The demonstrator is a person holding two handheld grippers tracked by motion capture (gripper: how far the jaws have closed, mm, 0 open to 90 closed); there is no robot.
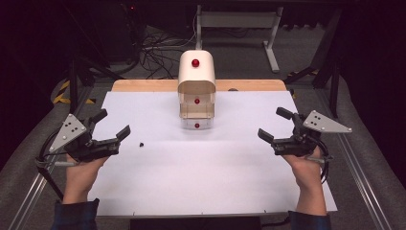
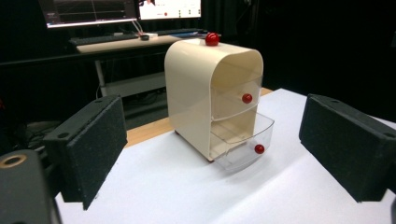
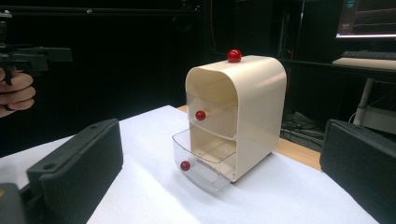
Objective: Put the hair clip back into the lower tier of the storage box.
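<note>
Drawer unit (image 1: 197,91) stands well apart from both grippers.

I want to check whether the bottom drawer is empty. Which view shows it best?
The right gripper view: the pulled-out bottom drawer shows its empty inside. The left gripper view shows it more side-on; the high view shows it small.

Bare table (image 1: 206,172) before drawer cabinet (image 1: 196,84)

White sheet (image 1: 201,177): covering the tabletop.
Wooden edge (image 1: 143,85): showing at 12 o'clock beyond the sheet.
Monitors (image 2: 121,8): glowing at 11 o'clock, left gripper view.
Keyboard (image 3: 369,54): lying at 2 o'clock, right gripper view.
Cables (image 1: 158,52): trailing on the floor.
</note>
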